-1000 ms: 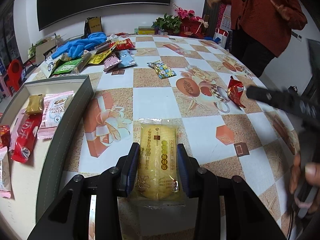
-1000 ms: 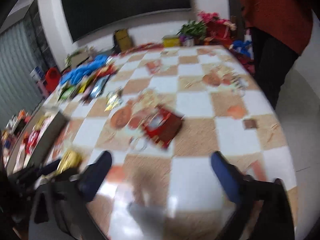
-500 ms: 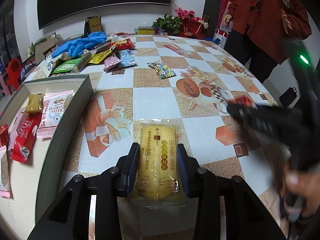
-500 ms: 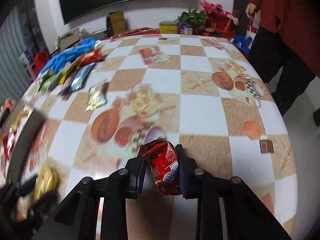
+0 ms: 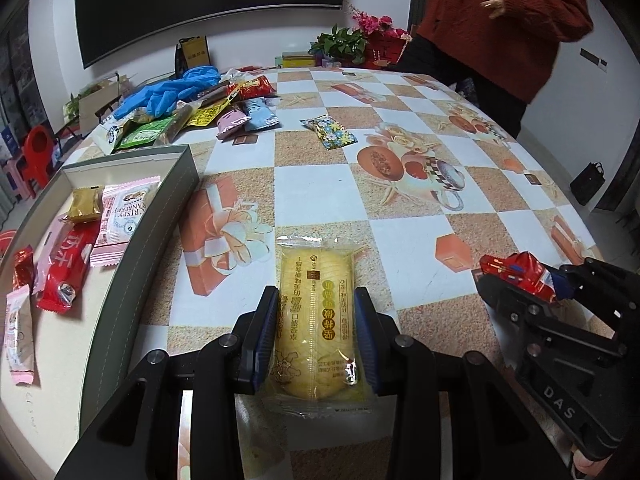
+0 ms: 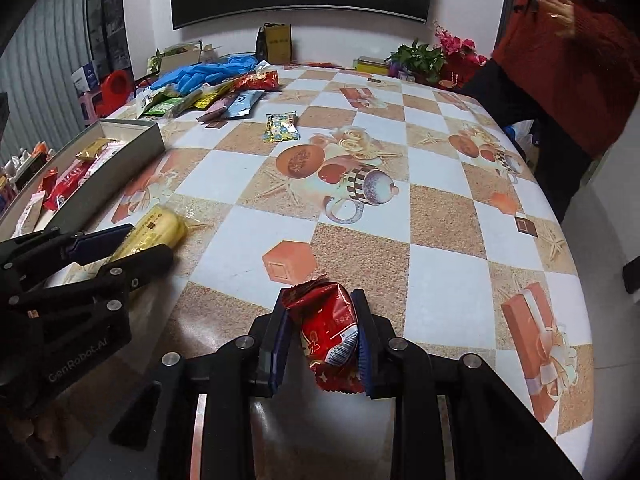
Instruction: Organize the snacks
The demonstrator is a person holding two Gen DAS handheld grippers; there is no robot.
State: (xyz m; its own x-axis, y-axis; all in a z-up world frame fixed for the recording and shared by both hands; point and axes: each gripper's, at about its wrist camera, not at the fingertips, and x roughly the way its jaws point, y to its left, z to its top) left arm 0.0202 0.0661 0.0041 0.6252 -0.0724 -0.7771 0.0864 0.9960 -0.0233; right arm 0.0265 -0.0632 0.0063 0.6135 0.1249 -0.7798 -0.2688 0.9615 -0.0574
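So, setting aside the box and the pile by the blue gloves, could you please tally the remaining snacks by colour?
Yellow: 1, the yellow cake in the left gripper.
Red: 1, the red packet in the right gripper.
Flower-patterned: 1, the floral packet, lying alone.
Total: 3.

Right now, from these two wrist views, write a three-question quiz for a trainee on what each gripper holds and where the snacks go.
1. True or false: the left gripper is shut on the yellow cake pack.
2. The right gripper holds: A) blue gloves B) red snack packet C) floral candy
3. Fill in: several snacks already lie in the grey ____ at the table's left.

Key: 1 true; 2 B; 3 tray.
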